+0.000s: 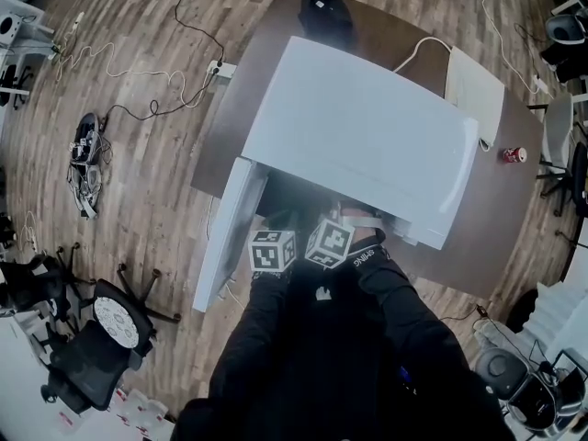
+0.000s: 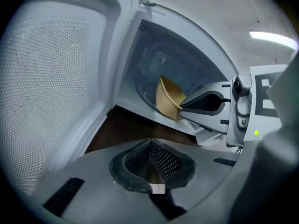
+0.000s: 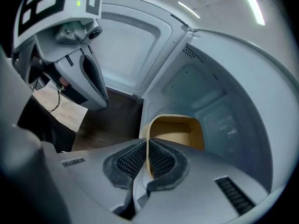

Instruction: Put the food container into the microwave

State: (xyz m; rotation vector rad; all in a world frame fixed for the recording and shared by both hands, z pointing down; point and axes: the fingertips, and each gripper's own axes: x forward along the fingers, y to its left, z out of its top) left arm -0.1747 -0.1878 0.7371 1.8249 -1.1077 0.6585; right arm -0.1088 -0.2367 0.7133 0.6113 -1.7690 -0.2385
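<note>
The right tongs [image 3: 147, 143] clamp the rim of the tan food container [image 3: 175, 132] inside the microwave [image 1: 367, 127]. The left tongs [image 2: 150, 143], pressed together and empty, hover at the microwave's opening beside its open door [image 2: 46, 87].

Left gripper [image 2: 149, 148] fingers pressed together; right gripper [image 3: 147, 146] fingers pinch the food container [image 3: 180, 130].

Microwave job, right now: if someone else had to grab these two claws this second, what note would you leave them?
The left claw is shut and empty, just outside the open white perforated door.
The right claw is shut on the rim of the tan rounded-square food container, which sits tilted inside the boxy white microwave.
Done: door open, container inside the cavity.
Left: set it flat, open the right claw, pull back, then probably shut the door.
</note>
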